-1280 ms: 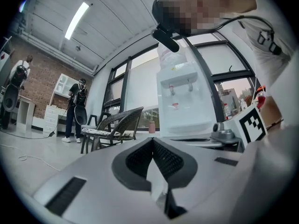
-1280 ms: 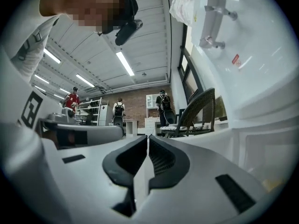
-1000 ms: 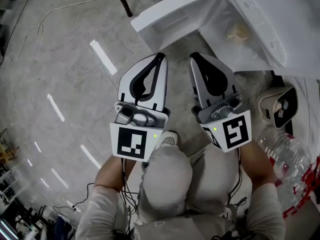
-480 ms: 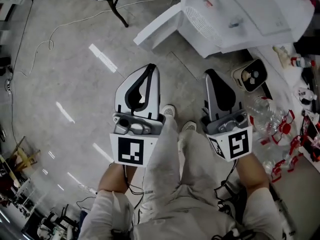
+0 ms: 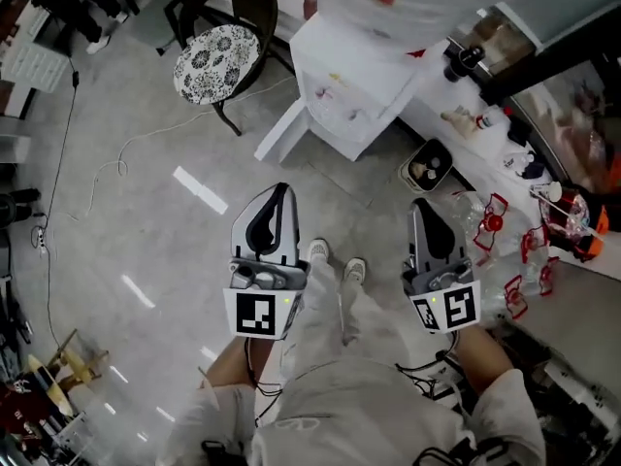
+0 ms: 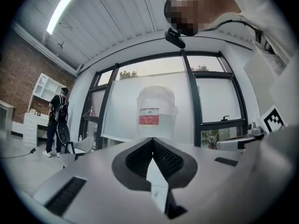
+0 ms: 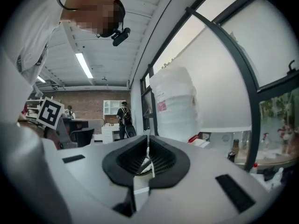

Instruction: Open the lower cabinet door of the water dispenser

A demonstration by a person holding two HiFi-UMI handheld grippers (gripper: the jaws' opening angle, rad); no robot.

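Standing before the water dispenser, we see its lower door open. Our left gripper and right gripper are both closed and hold nothing.

Your head view is evenly bright, with glare streaks on the glossy floor. Your gripper views curve hard and go black at the corners; pale windows and a ceiling strip light light them, and the nearest surfaces blur.
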